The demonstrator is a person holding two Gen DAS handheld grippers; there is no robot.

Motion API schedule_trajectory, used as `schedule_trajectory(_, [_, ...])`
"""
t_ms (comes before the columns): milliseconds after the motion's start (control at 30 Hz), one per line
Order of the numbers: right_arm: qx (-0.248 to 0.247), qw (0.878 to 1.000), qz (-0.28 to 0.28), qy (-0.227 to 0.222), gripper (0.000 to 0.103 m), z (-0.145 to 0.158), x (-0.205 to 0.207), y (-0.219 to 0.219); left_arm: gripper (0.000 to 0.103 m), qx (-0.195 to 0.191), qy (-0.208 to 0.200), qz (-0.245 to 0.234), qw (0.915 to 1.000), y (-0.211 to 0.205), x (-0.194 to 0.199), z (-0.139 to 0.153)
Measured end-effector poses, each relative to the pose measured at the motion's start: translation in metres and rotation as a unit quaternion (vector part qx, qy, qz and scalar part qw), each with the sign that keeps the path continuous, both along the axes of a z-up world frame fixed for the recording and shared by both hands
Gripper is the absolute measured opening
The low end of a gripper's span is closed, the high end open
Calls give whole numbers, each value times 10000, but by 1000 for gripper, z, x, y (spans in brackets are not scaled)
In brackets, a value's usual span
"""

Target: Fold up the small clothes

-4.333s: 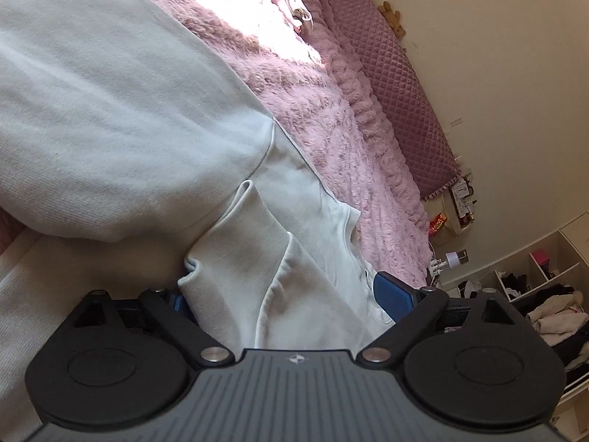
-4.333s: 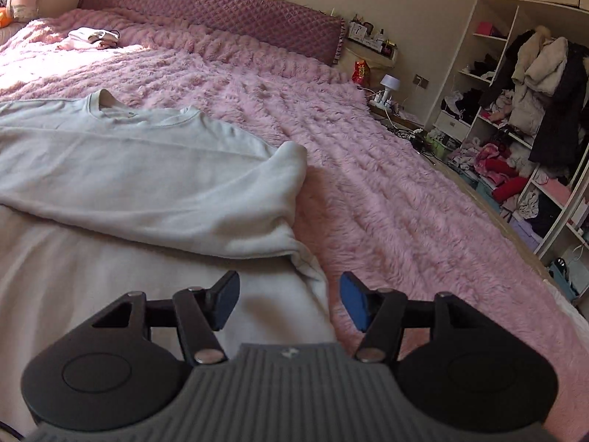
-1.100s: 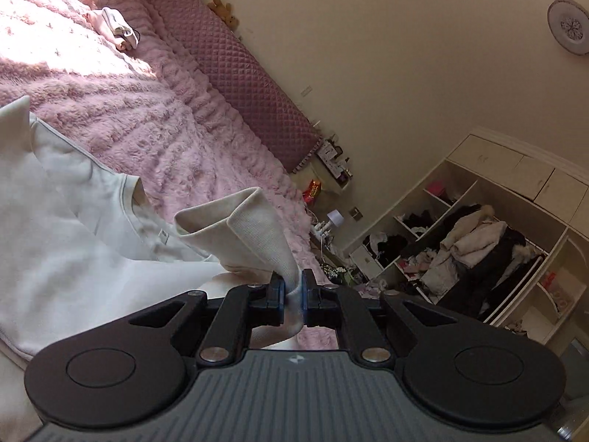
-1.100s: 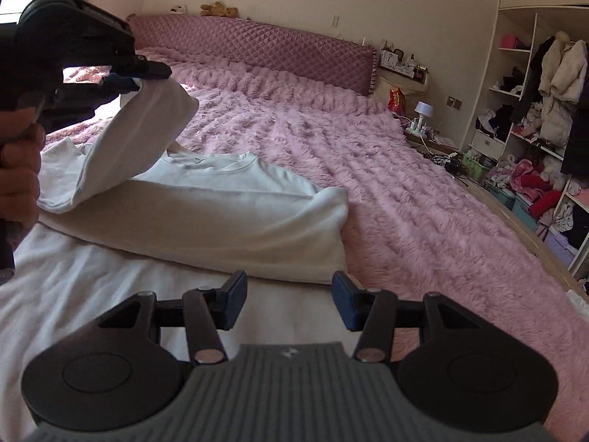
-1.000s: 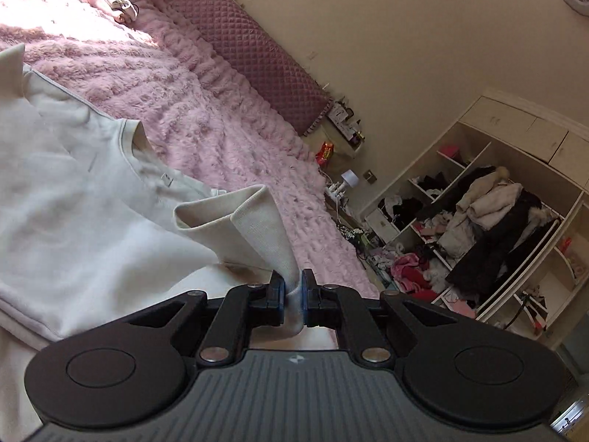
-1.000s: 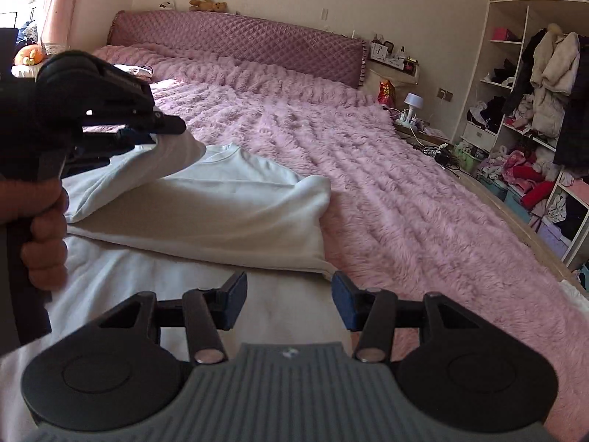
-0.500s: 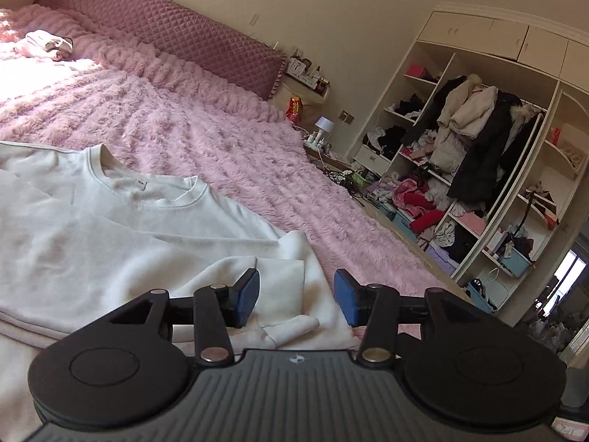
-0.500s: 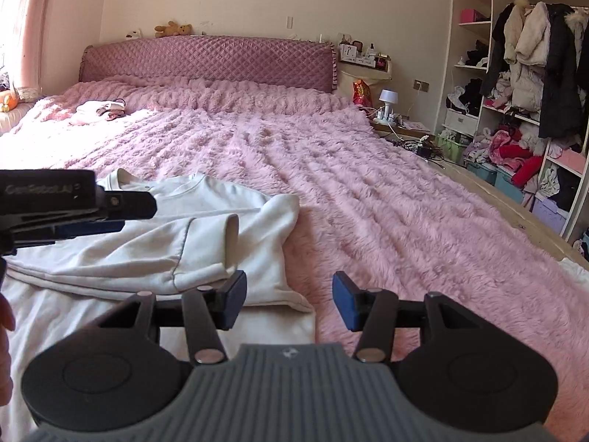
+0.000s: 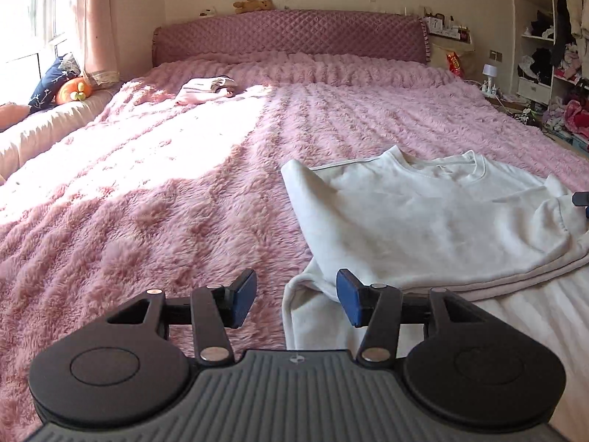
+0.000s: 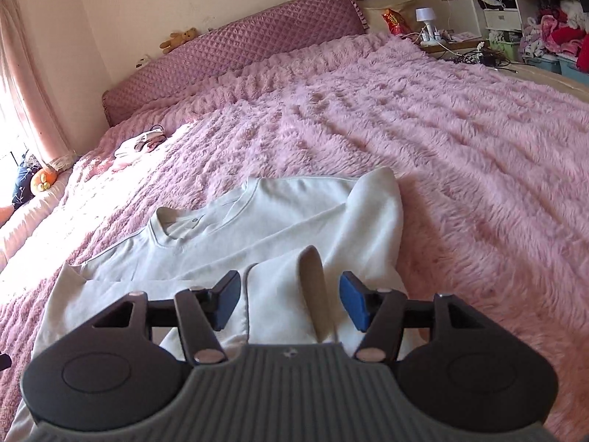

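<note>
A white sweatshirt (image 9: 434, 217) lies on the pink fluffy bed cover (image 9: 147, 199), both sleeves folded across its body, collar toward the headboard. My left gripper (image 9: 296, 302) is open and empty, low over the sweatshirt's left edge near the hem. The sweatshirt also shows in the right wrist view (image 10: 279, 221). My right gripper (image 10: 291, 302) is open, its jaws on either side of the folded sleeve cuff (image 10: 291, 294), not closed on it.
A folded pink garment (image 9: 206, 88) lies far up the bed near the quilted headboard (image 9: 294, 33). Cushions (image 9: 55, 81) sit by the window at left. A bedside shelf with a lamp (image 10: 423, 18) and open wardrobe shelves (image 9: 552, 37) stand at right.
My left gripper let go of the sleeve, laid it across the sweatshirt and swung to the garment's left edge. My right gripper moved forward over the folded sleeve cuff.
</note>
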State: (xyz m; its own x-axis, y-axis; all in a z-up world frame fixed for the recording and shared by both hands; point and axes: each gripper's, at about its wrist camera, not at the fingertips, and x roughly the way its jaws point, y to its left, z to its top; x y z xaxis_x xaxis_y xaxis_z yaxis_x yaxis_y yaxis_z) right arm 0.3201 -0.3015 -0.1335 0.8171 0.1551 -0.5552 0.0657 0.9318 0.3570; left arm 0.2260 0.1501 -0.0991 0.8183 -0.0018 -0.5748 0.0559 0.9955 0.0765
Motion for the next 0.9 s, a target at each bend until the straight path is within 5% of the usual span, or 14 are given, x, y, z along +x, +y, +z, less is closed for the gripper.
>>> schedule_trajectory(267, [-100, 9998, 17, 145, 59, -8, 12, 12, 59, 1054, 235, -495, 9929, -16, 25, -34])
schedule_trajectory(400, [-143, 9997, 11, 196, 58, -10, 11, 10, 59, 1844, 39, -910, 9786, -33, 29, -42])
schedule_trajectory(467, [-88, 9997, 41, 236, 56, -12, 11, 9, 49, 2070, 38, -1106, 9721, -41, 31, -45])
schedule_trajectory(533, [-76, 9995, 78, 285, 46, -14, 12, 9, 5, 1989, 227, -1400, 9697, -44, 37, -50])
schedule_trajectory(633, [-29, 9992, 131, 379, 1, -16, 15, 9, 4, 1930, 177, -1325, 9720, -44, 34, -52])
schedule_trajectory(767, [-66, 10000, -9, 17, 1, 1, 4, 6, 3, 1503, -143, -651, 9864, -30, 24, -39])
schedule_trajectory(900, [-132, 9993, -291, -200, 1, 15, -14, -2, 3, 940, 107, -257, 9952, -21, 25, -36])
